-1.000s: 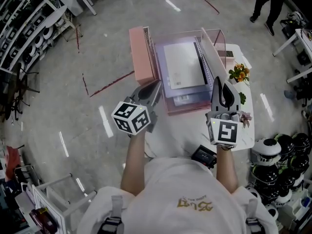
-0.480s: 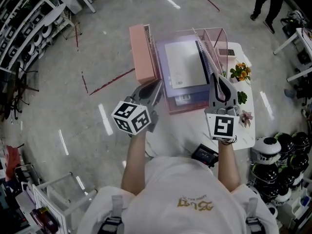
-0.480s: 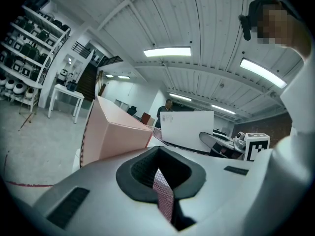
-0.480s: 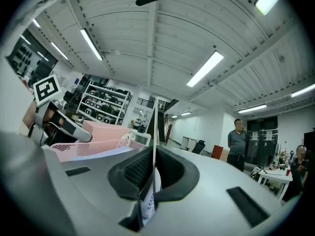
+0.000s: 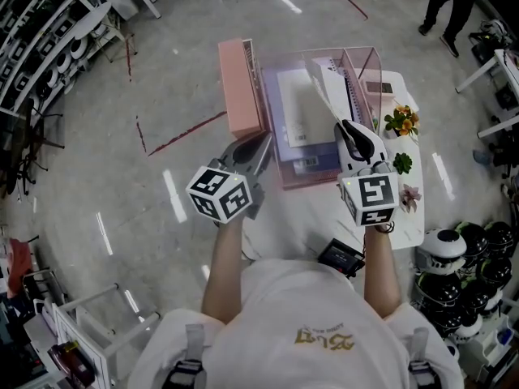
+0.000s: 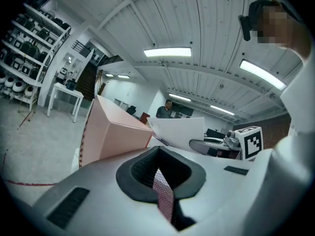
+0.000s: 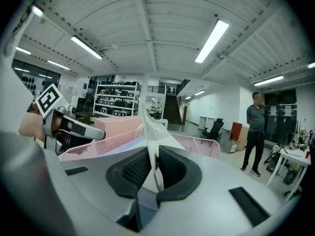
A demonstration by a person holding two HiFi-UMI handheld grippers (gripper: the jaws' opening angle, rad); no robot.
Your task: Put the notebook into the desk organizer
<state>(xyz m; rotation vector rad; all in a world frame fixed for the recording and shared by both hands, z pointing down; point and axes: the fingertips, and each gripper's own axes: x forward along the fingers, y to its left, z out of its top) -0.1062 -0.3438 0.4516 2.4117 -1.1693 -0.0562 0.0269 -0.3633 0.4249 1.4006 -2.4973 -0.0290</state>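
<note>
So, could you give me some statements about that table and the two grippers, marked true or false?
1. The desk organizer is pink. True.
2. The right gripper has nothing between its jaws. False: a white sheet of the notebook stands between them, and the jaws are opening.
3. Orange flowers stand on the table right of the organizer. True.
4. The left gripper hovers high above the notebook. False: it sits at the organizer's front left corner, closed on pink mesh.
5. Nobody else is in the room. False: a person stands on the floor beyond the table.
</note>
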